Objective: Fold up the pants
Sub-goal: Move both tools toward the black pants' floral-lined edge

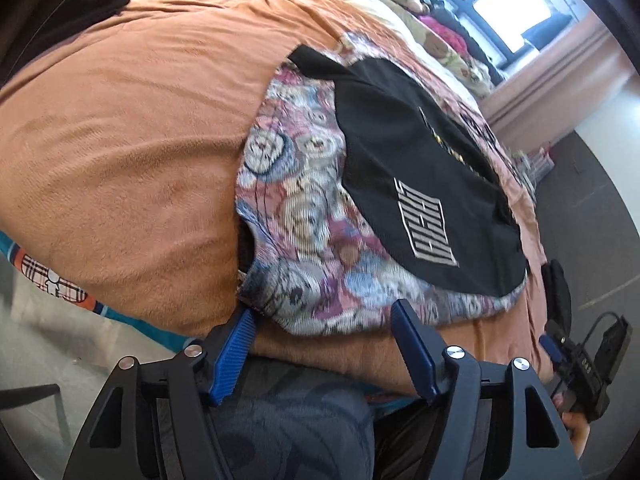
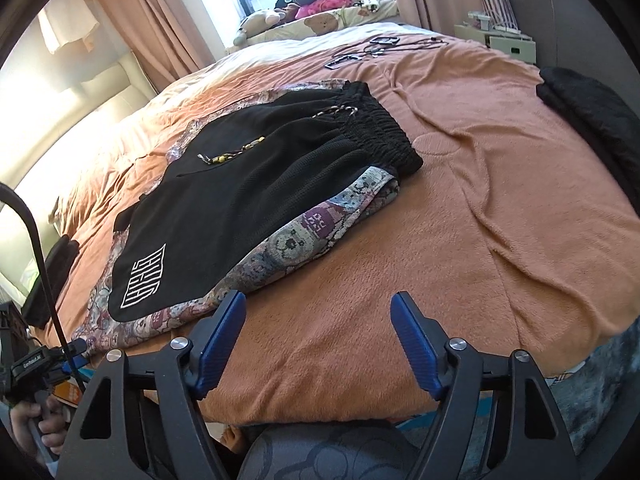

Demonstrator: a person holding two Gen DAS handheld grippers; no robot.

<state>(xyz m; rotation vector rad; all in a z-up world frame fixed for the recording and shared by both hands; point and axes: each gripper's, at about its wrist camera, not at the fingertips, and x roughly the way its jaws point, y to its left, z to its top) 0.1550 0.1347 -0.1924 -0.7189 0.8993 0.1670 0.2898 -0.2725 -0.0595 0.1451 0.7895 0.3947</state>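
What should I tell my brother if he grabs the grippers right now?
Left gripper: jaws open, holding nothing, at the near edge of the bed beside the patterned pants.
Right gripper: jaws open, holding nothing, over the orange blanket.
Black shorts lie folded on top of the patterned pants, which also look folded, mid-bed.
Left to do: judging by the pile, maybe one more fold, or tidying.
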